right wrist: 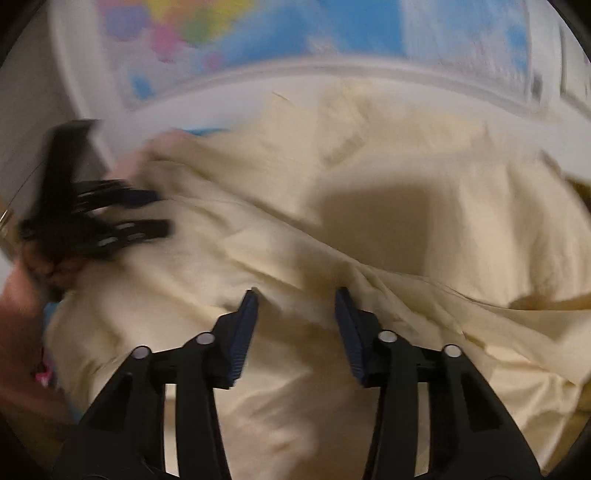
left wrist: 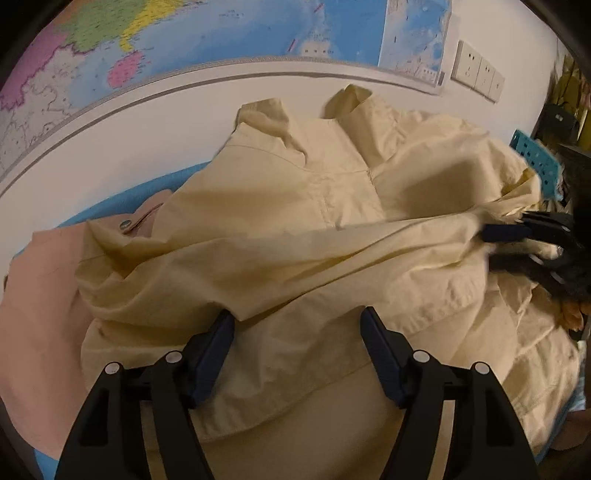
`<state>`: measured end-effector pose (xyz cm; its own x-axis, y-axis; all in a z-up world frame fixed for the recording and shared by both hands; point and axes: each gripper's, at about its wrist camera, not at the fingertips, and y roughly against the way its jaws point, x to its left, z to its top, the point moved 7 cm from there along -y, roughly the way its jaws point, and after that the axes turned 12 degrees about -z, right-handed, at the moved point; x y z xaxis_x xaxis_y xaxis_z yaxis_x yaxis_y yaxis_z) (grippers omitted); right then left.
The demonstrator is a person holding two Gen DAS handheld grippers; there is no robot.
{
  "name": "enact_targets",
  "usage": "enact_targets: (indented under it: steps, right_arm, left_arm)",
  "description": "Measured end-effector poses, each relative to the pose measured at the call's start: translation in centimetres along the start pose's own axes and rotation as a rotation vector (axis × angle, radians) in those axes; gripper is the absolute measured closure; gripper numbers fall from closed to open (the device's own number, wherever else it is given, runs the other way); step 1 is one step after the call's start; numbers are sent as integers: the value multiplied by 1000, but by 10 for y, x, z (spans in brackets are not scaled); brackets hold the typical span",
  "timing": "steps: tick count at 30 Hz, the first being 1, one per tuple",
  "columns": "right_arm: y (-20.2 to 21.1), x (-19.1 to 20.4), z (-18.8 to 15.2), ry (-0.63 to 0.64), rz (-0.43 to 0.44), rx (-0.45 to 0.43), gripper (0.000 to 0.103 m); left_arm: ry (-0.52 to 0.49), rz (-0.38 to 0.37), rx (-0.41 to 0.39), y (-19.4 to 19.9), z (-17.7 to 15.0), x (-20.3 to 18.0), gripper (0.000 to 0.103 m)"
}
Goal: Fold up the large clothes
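Lying rumpled across blue bed surface (left wrist: 122, 201), cream shirt (left wrist: 280, 229), collar (left wrist: 347, 101) toward white wall (left wrist: 155, 122), front facing up, long fold or sleeve (left wrist: 332, 245) stretched across middle from lower left to right edge. Left gripper (left wrist: 297, 319) low over near hem, jaws spread wide, blue pads (left wrist: 216, 354) either side of a flat patch of cloth, left pad tip touching a ridge of fabric, nothing pinched. Right gripper (right wrist: 295, 299) over shirt's right half, jaws parted but narrower than left; from left wrist view same tool (left wrist: 506, 242) at right end of stretched fold, cloth bunched at its tips. Right wrist view heavily blurred, so pinch on fabric maybe, cannot tell for sure; a crease runs up between its pads (right wrist: 246, 321) without clear contact. Left gripper also seen from right wrist view (right wrist: 159, 212) at far left, smeared, over shirt's left edge. Pink garment (left wrist: 40, 302) beside shirt on left, partly tucked under it, one button (left wrist: 126, 223) showing near cream edge. Map poster (left wrist: 192, 33) on wall behind, wall sockets (left wrist: 476, 72) to its right. Light blue perforated item (left wrist: 535, 162) at right beyond shirt, dark clutter past it, too dim to name. Part of a hand (right wrist: 22, 332) at left edge of right wrist view, blurred.
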<state>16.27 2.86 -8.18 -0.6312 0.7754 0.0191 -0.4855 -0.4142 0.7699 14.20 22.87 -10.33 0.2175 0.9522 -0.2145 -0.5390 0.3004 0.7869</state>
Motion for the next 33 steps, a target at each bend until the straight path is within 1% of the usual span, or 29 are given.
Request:
enact_targets:
  steps: [1,2,3,5,8,10,11,13,15,18,20,21,22,23,24,26,27,28,29,30,32,33]
  right_arm:
    - [-7,-4,1,-10,-4,11,79]
    - [-20,-11,1,-40,13,42,81]
    - [-25,-16,0,-67,20,55,85]
    - [-26,-18,0,-73,27,60,85]
    - [-7,-17,0,-79,38,28,75]
    - [17,-13,1,-80,53,-28,58]
    - [25,-11,2,-72,50,-54,55]
    - [36,-8,4,-53,58,-84,54]
    - [43,-3,1,-31,81,-92,54]
    - [34,4,-3,4,64,-76,54]
    - [16,0,-10,5,34,-37,55]
    - [5,-3,-12,5,5,-15,58]
    - [-2,-2,-15,2,-11,-1,64]
    - [-6,-7,-19,-7,-18,12,67]
    - [-14,-10,-21,-11,-26,24,69]
    - [-19,-12,-22,-22,-22,26,69]
    - [-17,-12,-21,-30,-22,24,68]
    - [-14,-11,-20,-33,-23,16,66]
    - [-8,-11,-19,-40,-16,7,63]
    - [-1,-10,-18,-47,-2,-5,57]
    - [13,-7,-17,-38,-8,-36,52]
    - [22,-2,-16,-24,6,-56,50]
  left_arm:
    - [3,7,5,-3,0,2,34]
    - [12,9,12,-9,-1,4,32]
    - [19,9,19,-15,-2,5,31]
    - [9,17,29,-20,-5,7,29]
    - [-9,31,20,-18,-6,4,28]
    - [-9,46,10,-12,-6,3,28]
    - [-14,59,5,-8,-6,2,28]
    - [-29,58,-12,-1,-6,-4,27]
    - [-37,68,-27,5,-8,-10,27]
    - [-54,90,-40,11,-10,-17,27]
    - [-63,106,-43,13,-12,-22,26]
    - [-66,107,-44,14,-13,-22,26]
    - [-66,109,-44,15,-14,-22,25]
    - [-66,114,-45,16,-14,-21,23]
    - [-66,116,-46,17,-15,-21,23]
    - [-64,121,-52,21,-21,-20,23]
    - [-59,123,-54,24,-23,-19,23]
    - [-56,123,-58,26,-24,-18,23]
    - [-51,120,-67,31,-26,-18,23]
    - [-46,109,-78,38,-28,-18,23]
    - [-35,88,-108,54,-34,-17,22]
    - [-23,85,-125,64,-38,-14,22]
